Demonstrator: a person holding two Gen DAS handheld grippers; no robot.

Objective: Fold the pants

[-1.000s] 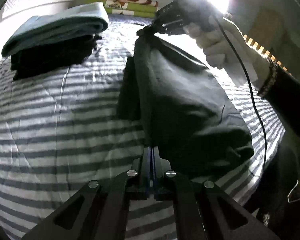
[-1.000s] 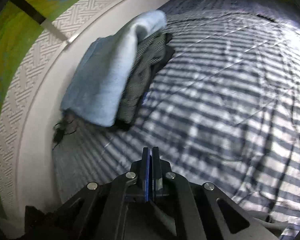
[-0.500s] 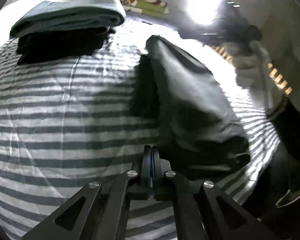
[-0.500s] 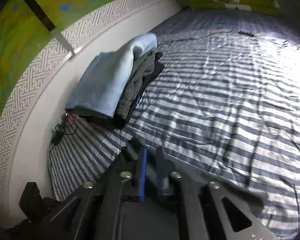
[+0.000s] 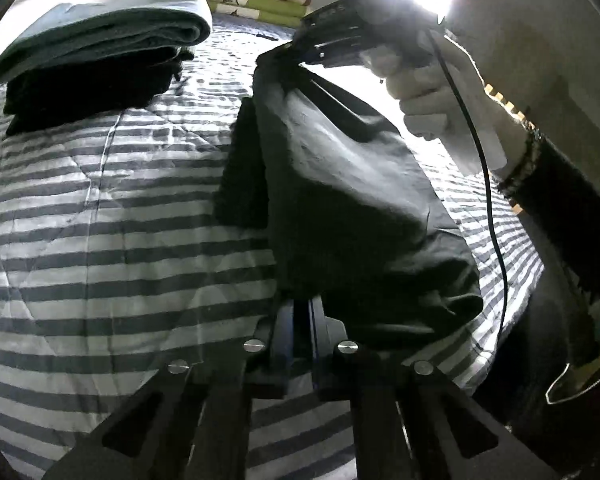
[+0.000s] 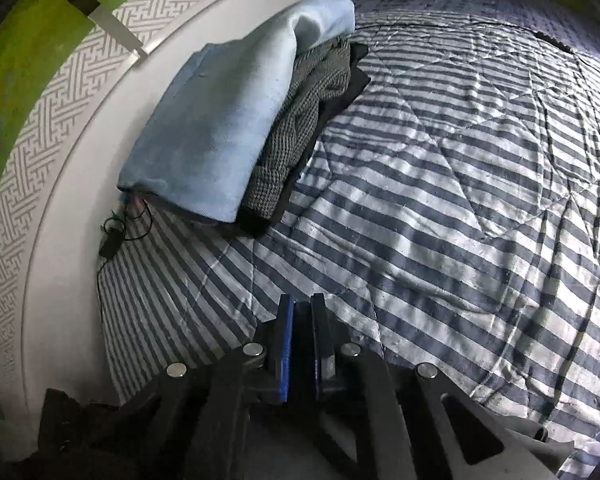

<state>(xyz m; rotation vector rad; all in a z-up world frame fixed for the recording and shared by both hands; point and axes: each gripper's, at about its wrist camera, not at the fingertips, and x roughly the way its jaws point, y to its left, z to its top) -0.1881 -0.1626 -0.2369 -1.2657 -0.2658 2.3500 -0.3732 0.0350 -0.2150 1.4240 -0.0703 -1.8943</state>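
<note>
Dark pants (image 5: 352,208) hang folded over the striped bedspread (image 5: 100,240), stretched between both grippers. My left gripper (image 5: 302,304) is shut on their near edge at the bottom of the left wrist view. At the far end, a gloved hand (image 5: 428,92) holds my right gripper (image 5: 300,56), which pinches the pants' top corner. In the right wrist view the right gripper (image 6: 302,308) has its jaws closing on dark cloth that shows between the fingers. The rest of the pants is hidden below that camera.
A stack of folded clothes (image 5: 100,48), light blue on top, sits at the bed's left side by the white patterned wall (image 6: 60,200). A small black cable (image 6: 112,236) lies beside it. Folded green and red bedding (image 5: 256,0) lies at the far end. A bright light glares there.
Half a second ago my right gripper stood off the pants with its jaws parted and the far end lay on the bed. Now it grips that end and holds it up.
</note>
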